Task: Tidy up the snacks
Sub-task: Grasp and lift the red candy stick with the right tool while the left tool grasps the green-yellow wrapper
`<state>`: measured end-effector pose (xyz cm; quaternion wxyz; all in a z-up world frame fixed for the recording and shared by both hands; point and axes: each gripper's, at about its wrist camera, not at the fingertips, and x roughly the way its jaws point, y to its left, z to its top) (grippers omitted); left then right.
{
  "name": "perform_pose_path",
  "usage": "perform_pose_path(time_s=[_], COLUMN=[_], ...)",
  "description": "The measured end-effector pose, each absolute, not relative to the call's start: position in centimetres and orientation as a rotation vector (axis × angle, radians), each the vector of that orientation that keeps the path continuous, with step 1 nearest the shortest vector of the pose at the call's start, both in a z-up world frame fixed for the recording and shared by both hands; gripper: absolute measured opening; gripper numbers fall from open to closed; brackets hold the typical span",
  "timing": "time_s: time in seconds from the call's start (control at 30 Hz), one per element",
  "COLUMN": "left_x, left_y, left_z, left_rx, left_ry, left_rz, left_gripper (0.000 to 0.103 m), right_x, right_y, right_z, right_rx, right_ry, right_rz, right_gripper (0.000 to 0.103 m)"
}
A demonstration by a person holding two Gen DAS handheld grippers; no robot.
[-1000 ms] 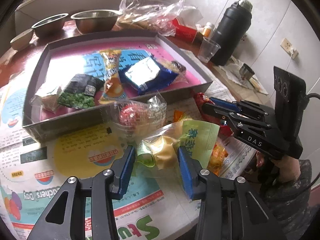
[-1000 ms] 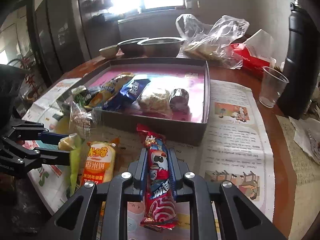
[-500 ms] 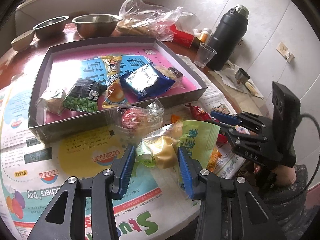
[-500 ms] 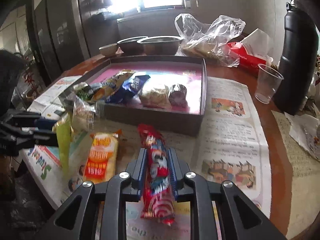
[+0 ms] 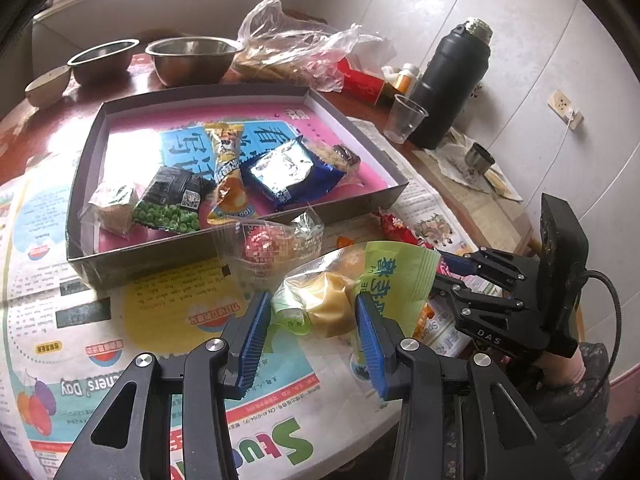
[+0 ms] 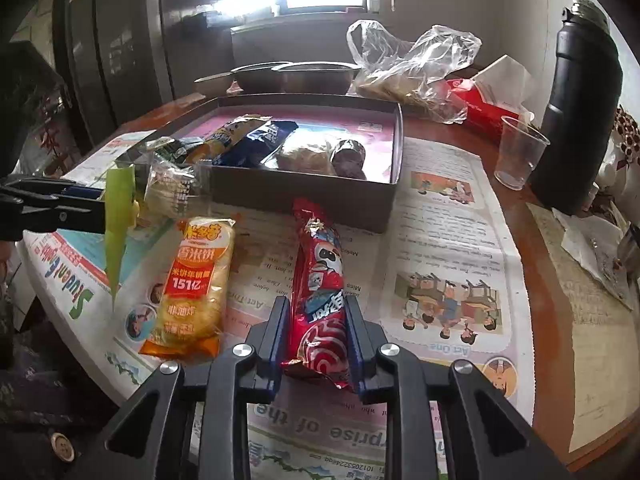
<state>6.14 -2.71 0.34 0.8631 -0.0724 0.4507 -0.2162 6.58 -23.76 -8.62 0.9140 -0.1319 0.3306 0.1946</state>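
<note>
A: Nearest, L wrist view: left gripper (image 5: 310, 320) w/ blue pads pressed on a green-and-clear snack packet (image 5: 352, 284), yellowish pieces inside. Packet is clamped, its green end sticking out past the pads.

B: And the R side?

A: Right gripper (image 6: 316, 320) has its jaws narrow, clamped on a long red snack tube (image 6: 320, 284). The tube runs forward from the pads, its far end near the box wall. Can't tell whether it touches the newspaper (image 6: 440, 248).

B: What's beside it?

A: Orange rice-cracker pack (image 6: 192, 284) flat on the newspaper, just left of the tube, not gripped. Farther left, the other gripper w/ the green packet seen edge-on.

B: Next out?

A: Clear-wrapped snack w/ red-and-white print (image 5: 268, 244) sits against the near wall of the shallow dark box (image 5: 120, 256).

B: Inside the box?

A: Pink-lined floor w/ several packs: a brownish cake in clear wrap (image 5: 114, 206), green pea packet (image 5: 172, 200), yellow-orange chip tube (image 5: 228, 176), blue foil pack (image 5: 292, 172), plus a dark round snack (image 6: 348, 156) at the right end.

B: Background?

A: Beyond the box: two steel bowls (image 5: 192, 58), a crumpled plastic bag (image 5: 292, 48), clear cup (image 5: 404, 118), tall black thermos (image 5: 452, 84) near the wall.
</note>
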Motion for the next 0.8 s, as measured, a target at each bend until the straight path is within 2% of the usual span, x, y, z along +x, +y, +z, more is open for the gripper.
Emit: perform_pose_path(time_s=[0.4, 0.8], left_x=[6.5, 7.7], left_y=[-0.6, 2.8], left_z=[2.4, 5.0], left_rx=[-0.204, -0.239], left_ry=[0.879, 0.778], left_rz=[-0.418, -0.325], left_gripper=[0.045, 0.045], right_x=[5.7, 8.0], right_y=[-23.5, -21.1], right_z=[-3.6, -1.0], right_rx=[-0.178, -0.138], right_ry=[0.561, 0.498], right_rz=[0.444, 0.481], right_gripper=[0.027, 0.027])
